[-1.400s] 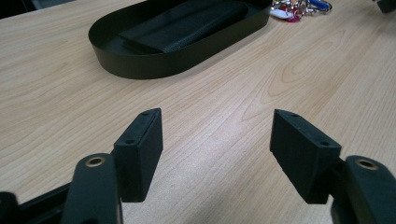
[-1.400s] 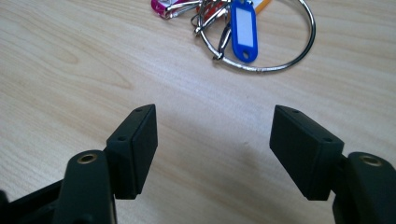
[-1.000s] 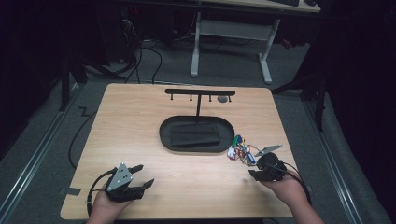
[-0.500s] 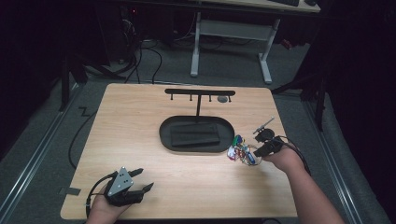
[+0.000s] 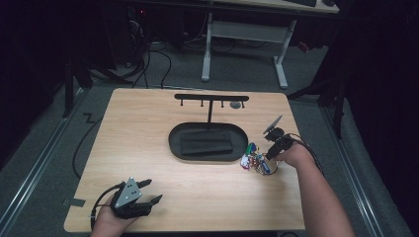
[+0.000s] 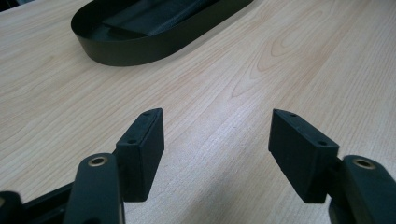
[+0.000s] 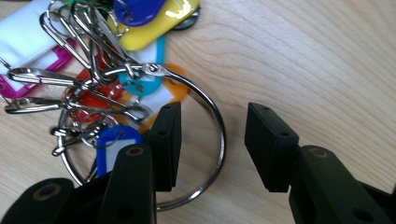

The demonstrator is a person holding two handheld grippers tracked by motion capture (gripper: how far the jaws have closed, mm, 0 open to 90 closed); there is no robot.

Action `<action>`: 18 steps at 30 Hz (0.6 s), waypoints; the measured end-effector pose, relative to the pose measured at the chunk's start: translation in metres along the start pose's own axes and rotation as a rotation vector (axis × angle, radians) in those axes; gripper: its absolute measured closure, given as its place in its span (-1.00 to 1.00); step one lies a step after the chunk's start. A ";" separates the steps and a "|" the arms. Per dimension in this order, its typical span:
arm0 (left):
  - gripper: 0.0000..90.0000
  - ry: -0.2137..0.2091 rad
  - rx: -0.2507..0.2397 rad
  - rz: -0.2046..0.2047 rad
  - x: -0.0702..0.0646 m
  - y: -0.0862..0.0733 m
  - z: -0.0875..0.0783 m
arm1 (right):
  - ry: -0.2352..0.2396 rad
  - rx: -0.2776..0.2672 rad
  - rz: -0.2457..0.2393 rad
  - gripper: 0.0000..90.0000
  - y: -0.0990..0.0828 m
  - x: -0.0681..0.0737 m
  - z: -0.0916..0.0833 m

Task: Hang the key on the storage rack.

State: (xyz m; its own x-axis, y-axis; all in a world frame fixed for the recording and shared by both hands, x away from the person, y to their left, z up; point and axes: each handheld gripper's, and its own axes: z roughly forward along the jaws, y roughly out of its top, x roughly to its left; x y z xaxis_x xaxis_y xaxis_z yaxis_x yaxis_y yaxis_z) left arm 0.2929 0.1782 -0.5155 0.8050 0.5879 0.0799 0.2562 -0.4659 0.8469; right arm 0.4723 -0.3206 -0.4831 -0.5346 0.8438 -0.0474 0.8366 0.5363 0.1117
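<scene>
Work in hand: the right gripper [image 7: 210, 144] goes for the key bunch [image 5: 255, 159], a big steel ring [image 7: 212, 116] strung with coloured tags and clips.

Key bunch, place: flat on the table [image 5: 148, 133], just off the black tray [image 5: 174, 143] at its 4 o'clock, well apart from the hook stand [image 5: 211, 98] behind the tray.

Right gripper, state: jaws part open and just widened further, pads pressing nothing. In the right gripper view the ring's wire runs across the gap between them, one pad inside the loop, the other outside on bare wood.

Deciding relation: the ring's rim lies dead ahead at the gripper's 12 o'clock, and the tags fan out toward 10 o'clock. I'd judge a straight squeeze would catch the wire.

Left gripper [image 5: 146, 190], state: jaws wide apart, empty, resting near the table's front edge at 7 o'clock from the tray.

Nearer hand: the right, plainly; the left sits far across the table.
</scene>
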 end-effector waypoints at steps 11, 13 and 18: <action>-0.19 -0.012 0.013 0.003 0.000 -0.001 0.001 | 0.038 0.032 -0.034 0.46 0.005 -0.001 0.005; -0.18 -0.013 0.014 0.005 -0.001 -0.001 0.002 | 0.040 0.041 -0.032 0.55 0.005 0.001 0.004; -0.18 -0.016 0.018 0.011 -0.002 -0.001 0.002 | 0.044 0.060 -0.084 0.90 0.005 0.009 0.003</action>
State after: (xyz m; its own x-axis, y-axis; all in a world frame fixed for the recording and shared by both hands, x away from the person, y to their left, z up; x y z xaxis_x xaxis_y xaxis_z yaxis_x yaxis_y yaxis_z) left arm 0.2922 0.1764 -0.5171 0.8163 0.5719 0.0805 0.2567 -0.4841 0.8365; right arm 0.4724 -0.3104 -0.4864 -0.6065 0.7951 -0.0105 0.7938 0.6062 0.0490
